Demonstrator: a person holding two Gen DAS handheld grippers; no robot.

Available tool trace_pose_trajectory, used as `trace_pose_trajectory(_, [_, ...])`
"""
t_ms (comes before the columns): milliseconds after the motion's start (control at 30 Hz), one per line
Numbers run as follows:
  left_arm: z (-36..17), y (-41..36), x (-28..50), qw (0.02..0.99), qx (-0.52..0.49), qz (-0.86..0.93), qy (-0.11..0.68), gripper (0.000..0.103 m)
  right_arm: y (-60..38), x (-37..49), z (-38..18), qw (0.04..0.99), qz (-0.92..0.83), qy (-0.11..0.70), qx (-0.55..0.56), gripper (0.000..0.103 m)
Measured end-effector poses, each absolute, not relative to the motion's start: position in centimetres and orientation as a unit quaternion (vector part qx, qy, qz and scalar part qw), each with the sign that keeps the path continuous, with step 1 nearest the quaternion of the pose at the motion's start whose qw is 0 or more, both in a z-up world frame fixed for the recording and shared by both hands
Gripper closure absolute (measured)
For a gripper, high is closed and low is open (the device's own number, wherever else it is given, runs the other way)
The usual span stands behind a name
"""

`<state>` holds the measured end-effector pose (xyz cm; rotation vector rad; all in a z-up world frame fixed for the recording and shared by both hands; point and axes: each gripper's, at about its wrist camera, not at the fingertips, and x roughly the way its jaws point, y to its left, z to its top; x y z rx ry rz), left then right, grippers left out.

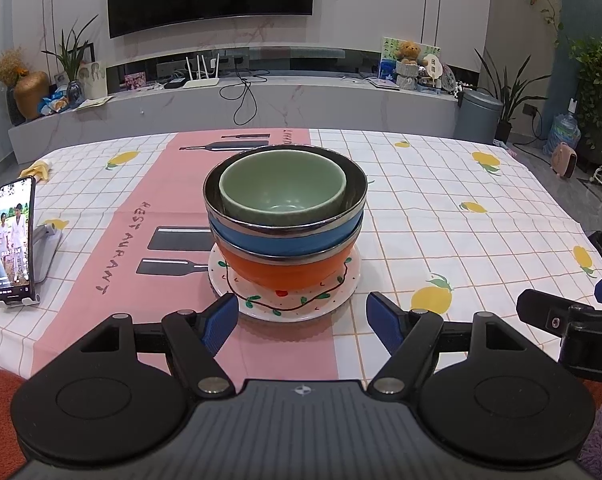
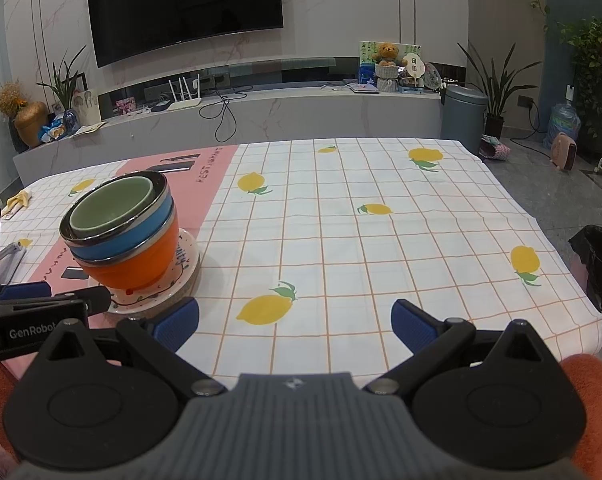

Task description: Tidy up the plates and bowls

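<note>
On plate (image 1: 285, 300), bowl stack (image 1: 285, 216) upright, mouths up, seemingly level, both grippers (image 1: 303, 322) (image 2: 295, 320) spread, empty

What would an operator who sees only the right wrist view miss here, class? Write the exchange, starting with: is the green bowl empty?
Observer: Yes. The left wrist view looks down to the bottom of the green bowl, and nothing lies in it.
Operator: How do the left fingers stand?
Observer: The left gripper is open in front of the near rim of the plate and grips nothing.
Operator: What is the screen at my left edge?
Observer: A phone, propped upright on a stand, with its screen lit.
</note>
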<state>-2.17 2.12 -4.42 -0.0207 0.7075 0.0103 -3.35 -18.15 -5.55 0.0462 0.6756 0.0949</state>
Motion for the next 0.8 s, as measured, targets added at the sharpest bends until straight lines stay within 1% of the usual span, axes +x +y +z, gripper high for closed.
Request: trace_pose_trajectory(800, [-4.48, 2.34, -1.89, 0.936, -0.016, 0.007, 0.352, 0.017, -17.88, -2.88, -5.86, 0.938, 0.053, 0.342, 0.02, 0.003])
